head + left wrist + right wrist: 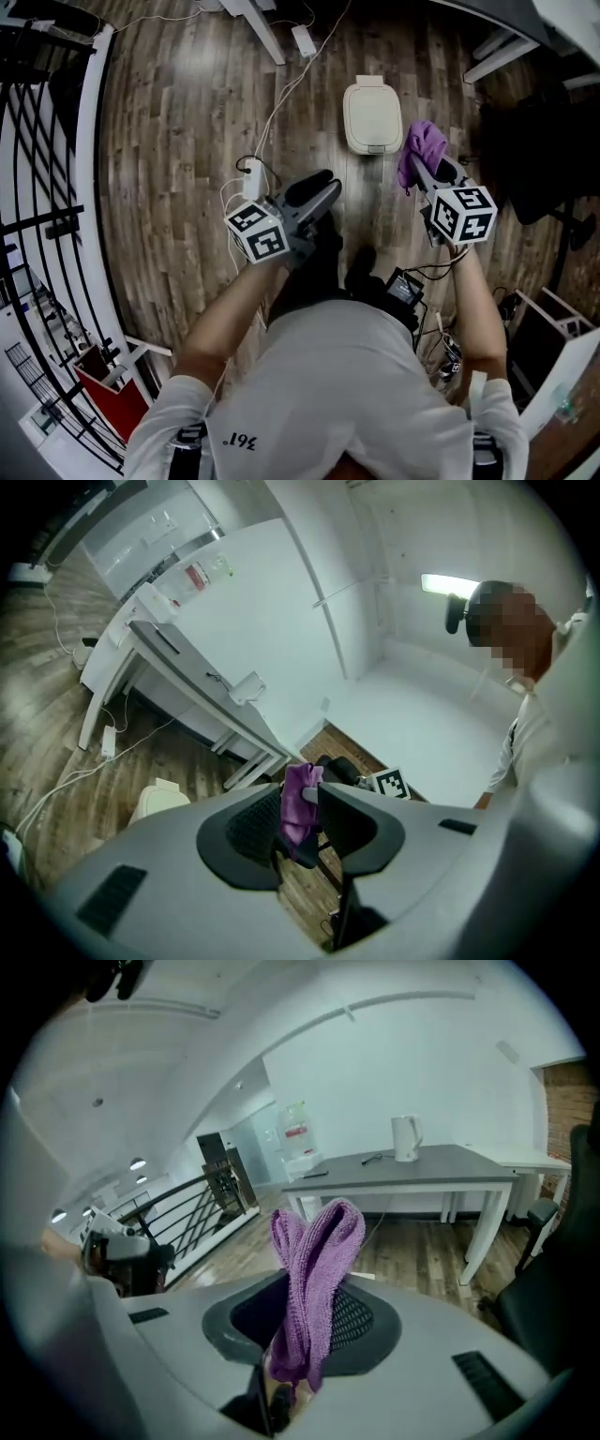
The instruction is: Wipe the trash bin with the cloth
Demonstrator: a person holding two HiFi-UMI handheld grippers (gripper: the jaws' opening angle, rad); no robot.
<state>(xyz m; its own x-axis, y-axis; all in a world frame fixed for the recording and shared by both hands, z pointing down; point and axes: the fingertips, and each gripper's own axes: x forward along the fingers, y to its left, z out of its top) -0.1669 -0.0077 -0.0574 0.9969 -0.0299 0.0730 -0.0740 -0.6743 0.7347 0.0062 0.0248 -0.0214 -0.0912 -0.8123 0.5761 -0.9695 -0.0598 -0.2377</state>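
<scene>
Over wood floor point(169, 141), right gripper point(415, 167) pinches cloth point(424, 142); left gripper point(323, 192) jaws slightly apart.

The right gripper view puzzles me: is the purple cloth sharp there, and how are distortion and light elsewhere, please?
Right gripper view: the purple terry cloth is sharp, fisheye bows the background, corners black. Left gripper view: bright ceiling light glares, edges vignetted. Head view: evenly lit, the cream plastic trash bin crisp, the black railing curved.
</scene>
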